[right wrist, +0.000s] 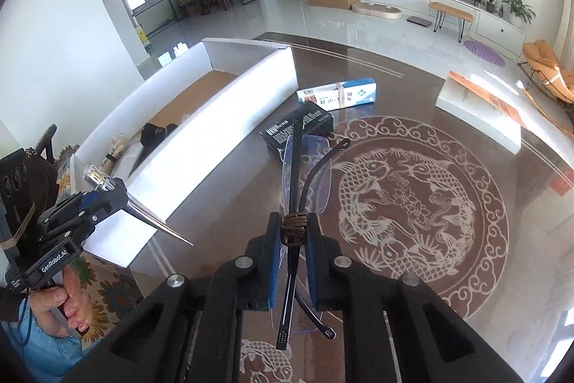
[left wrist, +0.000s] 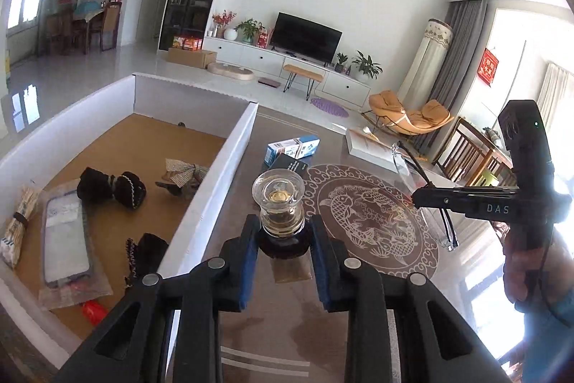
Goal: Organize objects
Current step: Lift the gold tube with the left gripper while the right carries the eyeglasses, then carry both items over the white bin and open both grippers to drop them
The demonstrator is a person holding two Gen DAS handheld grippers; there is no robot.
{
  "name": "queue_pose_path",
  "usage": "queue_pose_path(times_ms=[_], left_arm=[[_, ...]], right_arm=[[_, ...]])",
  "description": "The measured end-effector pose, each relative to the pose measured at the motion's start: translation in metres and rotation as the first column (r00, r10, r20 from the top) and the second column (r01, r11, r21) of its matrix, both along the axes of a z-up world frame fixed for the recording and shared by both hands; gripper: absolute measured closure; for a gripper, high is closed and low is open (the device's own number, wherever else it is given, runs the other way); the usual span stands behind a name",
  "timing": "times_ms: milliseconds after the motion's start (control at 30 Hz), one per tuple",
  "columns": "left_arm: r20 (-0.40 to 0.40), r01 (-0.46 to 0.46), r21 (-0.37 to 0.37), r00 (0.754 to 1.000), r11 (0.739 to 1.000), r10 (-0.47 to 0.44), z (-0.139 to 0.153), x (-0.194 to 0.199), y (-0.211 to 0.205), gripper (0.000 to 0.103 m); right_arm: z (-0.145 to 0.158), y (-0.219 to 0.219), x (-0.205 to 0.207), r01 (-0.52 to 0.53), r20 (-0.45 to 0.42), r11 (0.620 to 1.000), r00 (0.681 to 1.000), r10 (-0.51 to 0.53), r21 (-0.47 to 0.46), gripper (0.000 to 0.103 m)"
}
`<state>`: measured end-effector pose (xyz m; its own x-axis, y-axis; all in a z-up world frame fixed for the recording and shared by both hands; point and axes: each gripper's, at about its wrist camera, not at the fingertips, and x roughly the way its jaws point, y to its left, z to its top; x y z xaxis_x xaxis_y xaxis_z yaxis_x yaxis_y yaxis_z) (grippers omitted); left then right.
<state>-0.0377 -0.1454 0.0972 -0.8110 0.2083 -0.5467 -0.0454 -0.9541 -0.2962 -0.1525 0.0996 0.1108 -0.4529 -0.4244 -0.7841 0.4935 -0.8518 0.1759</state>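
Observation:
My left gripper [left wrist: 283, 236] is shut on a small glass perfume bottle [left wrist: 281, 203] with a clear cap and holds it above the table, just right of the white box's wall [left wrist: 222, 178]. It also shows in the right wrist view [right wrist: 102, 183], over the box's near end. My right gripper [right wrist: 294, 232] is shut on folded rimless glasses [right wrist: 305, 174] bound with brown cord, held above the table's fish medallion [right wrist: 412, 200]. The glasses also show in the left wrist view [left wrist: 445, 225].
The white box [right wrist: 201, 131] with a brown floor holds black pouches [left wrist: 111, 189], a phone case [left wrist: 66, 239], a bow [left wrist: 184, 173] and a bundle [left wrist: 18, 225]. On the table lie a blue-white carton [right wrist: 340, 94], a black box [right wrist: 297, 128] and a white book [right wrist: 480, 110].

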Motion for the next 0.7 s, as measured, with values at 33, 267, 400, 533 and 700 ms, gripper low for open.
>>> queue_pose_path(times_ms=[33, 267, 400, 533, 700], left_arm=[[-0.013, -0.022, 0.007, 1.000, 1.000, 0.022, 0.010, 0.002, -0.014, 0.075], [0.043, -0.208, -0.040, 0.977, 0.977, 0.210, 0.031, 0.009, -0.128, 0.075], [0.189, -0.281, -0.064, 0.939, 0.958, 0.288, -0.002, -0.011, -0.187, 0.074], [0.328, -0.333, -0.121, 0.876, 0.935, 0.355, -0.039, -0.038, -0.223, 0.047], [0.268, -0.403, -0.209, 0.853, 0.891, 0.448, -0.037, -0.036, -0.215, 0.032]], right_arm=[[0.009, -0.020, -0.001, -0.030, -0.010, 0.999, 1.000, 0.030, -0.025, 0.090], [0.031, -0.179, -0.002, -0.257, -0.015, 0.956, 0.966, 0.258, -0.141, 0.090], [-0.001, -0.251, -0.007, -0.296, 0.074, 0.941, 0.948, 0.310, -0.163, 0.089], [-0.039, -0.292, -0.015, -0.280, 0.180, 0.951, 0.936, 0.301, -0.133, 0.044], [-0.031, -0.266, -0.012, -0.238, 0.072, 0.960, 0.965, 0.250, -0.149, 0.021]])
